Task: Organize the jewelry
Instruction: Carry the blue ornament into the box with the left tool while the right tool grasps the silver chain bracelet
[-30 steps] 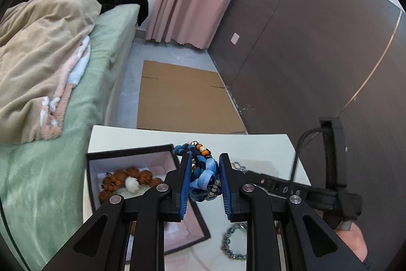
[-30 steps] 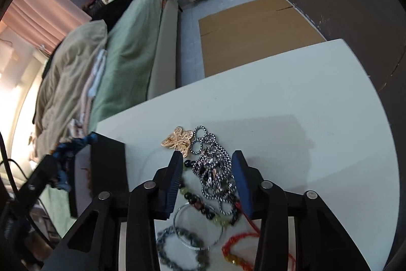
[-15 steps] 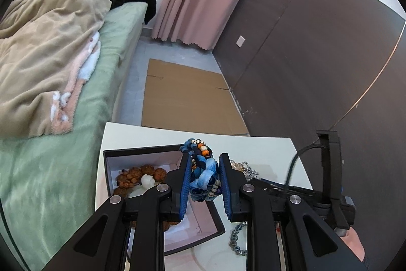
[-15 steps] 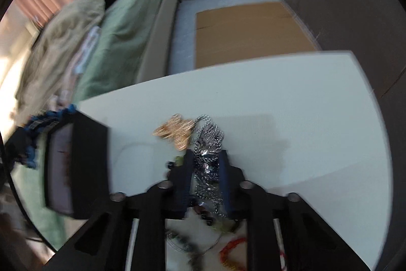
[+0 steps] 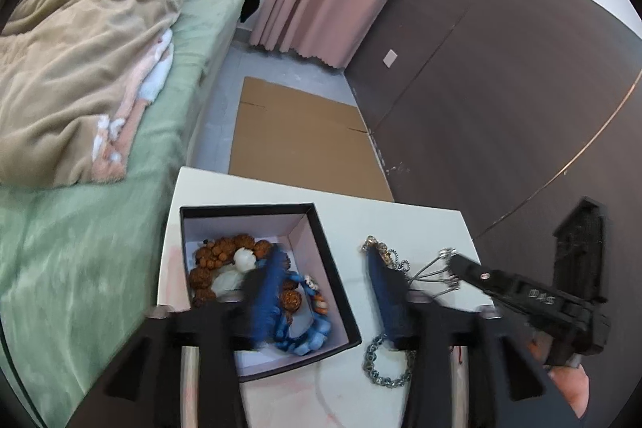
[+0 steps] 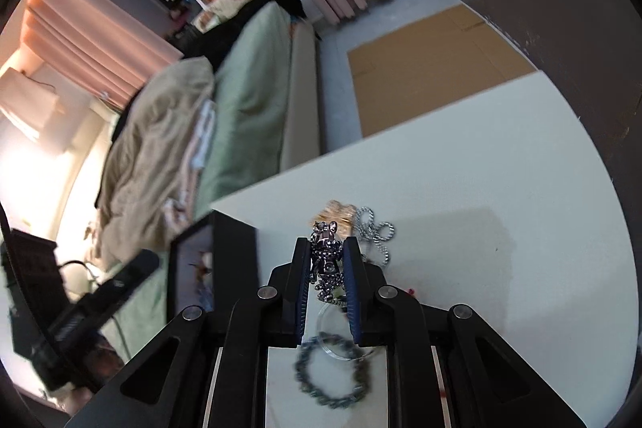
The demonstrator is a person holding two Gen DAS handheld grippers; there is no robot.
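Observation:
My left gripper (image 5: 324,261) hangs over the black box (image 5: 335,279), its jaws opening and motion-blurred, with nothing pressed between the pads. The blue braided bracelet (image 5: 309,333) lies loose in the box beside a brown bead bracelet (image 5: 224,251) with a white bead. My right gripper (image 6: 327,247) is shut on a silver chain with a bear charm (image 6: 326,233) and holds it a little above the white table (image 6: 481,187). In the left wrist view that right gripper (image 5: 451,265) shows at the right, with chain loops dangling.
On the table lie a gold brooch (image 6: 335,213), another silver chain (image 6: 375,233), a clear bangle (image 6: 335,333), a dark bead bracelet (image 6: 333,374) and a silver link bracelet (image 5: 387,364). A bed (image 5: 100,227) borders the table's left. Cardboard (image 5: 297,143) covers the floor beyond.
My left gripper has opened and the blue bracelet has dropped into the box. The right gripper closed on the silver chain and lifted it off the table.

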